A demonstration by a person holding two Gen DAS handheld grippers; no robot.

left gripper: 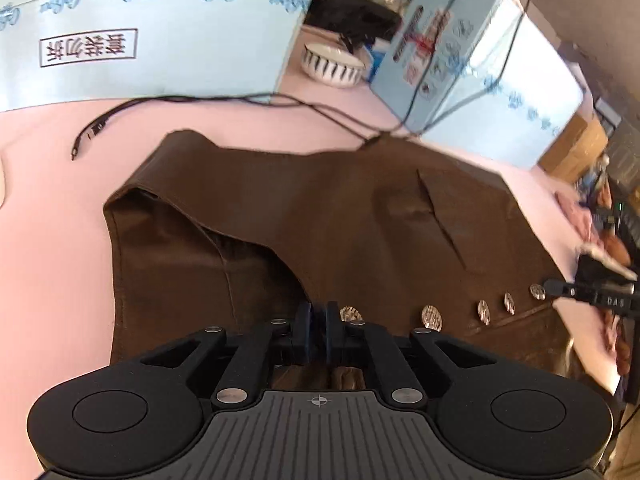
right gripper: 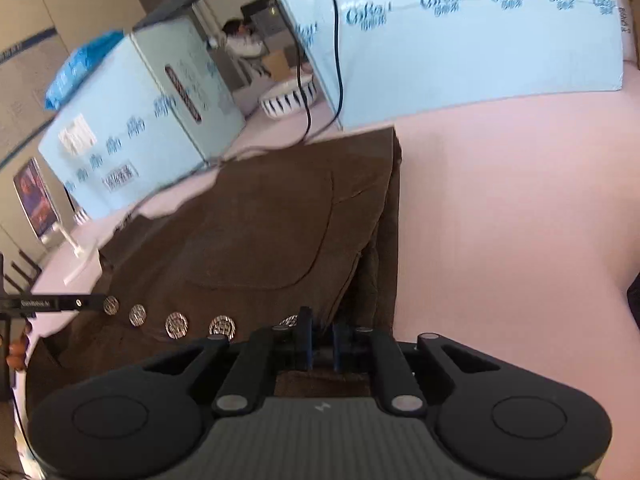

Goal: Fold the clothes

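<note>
Pink cloth covers the tabletop (right gripper: 500,220), and on it a brown vest (left gripper: 320,220) lies spread out, its row of shiny patterned buttons (left gripper: 432,316) running along the near edge. Nearest that edge, the left gripper (left gripper: 319,334) tilts down at the vest by the neckline end of the button row, its dark blue pads (left gripper: 304,332) drawn close together; cloth shows beneath them, though whether they pinch it I cannot tell. Further along the same edge, the right gripper (right gripper: 320,344) tilts down at the vest's hem end, pads (right gripper: 306,340) nearly together with a thin gap, brown cloth below them; its grip is just as unclear. Just past the vest's far edge, black cables (left gripper: 200,100) trail over the pink cloth. Beyond the vest stand pale blue printed boxes (left gripper: 140,40), and between them sits a white bowl (left gripper: 332,66) with dark stripes. Behind the vest and the boxes, the room is cluttered and blurred.
</note>
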